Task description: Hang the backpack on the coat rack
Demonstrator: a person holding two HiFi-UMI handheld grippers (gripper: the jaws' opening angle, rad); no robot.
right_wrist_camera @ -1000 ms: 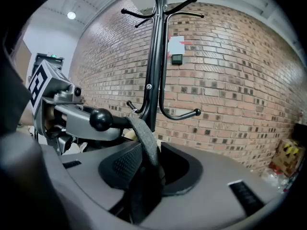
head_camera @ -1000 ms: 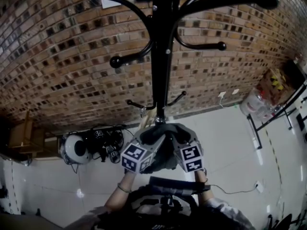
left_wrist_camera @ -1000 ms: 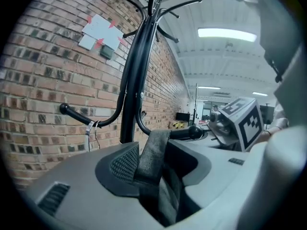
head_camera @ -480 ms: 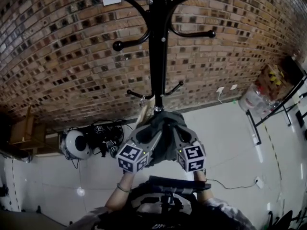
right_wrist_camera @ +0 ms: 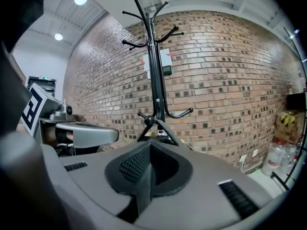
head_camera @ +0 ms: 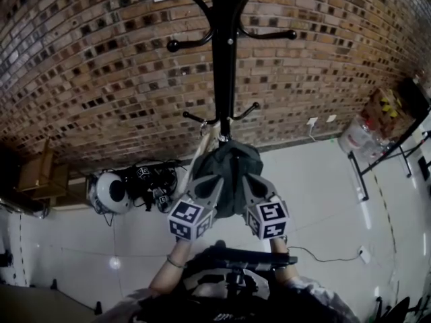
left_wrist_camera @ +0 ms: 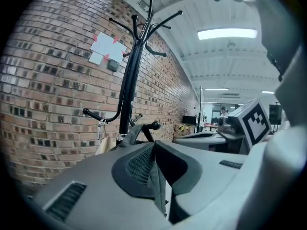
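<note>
A black coat rack stands against the brick wall. A dark grey backpack hangs at its pole by a strap looped over a low, ball-tipped hook. My left gripper and right gripper sit side by side just in front of the backpack, both pointing at it. In the left gripper view, the left gripper has its jaws together with nothing between them. The right gripper is likewise shut and empty. The rack rises beyond both, and the jaws hide the backpack's body.
A white helmet and black gear lie on the floor left of the rack. A wooden piece leans at the rack's base. Boxes and a large water bottle stand by a metal frame at right.
Both grippers have drawn back from the rack, which now looks smaller and farther off. Their jaws, wide beside the backpack before, have come together. The backpack stays hanging.
</note>
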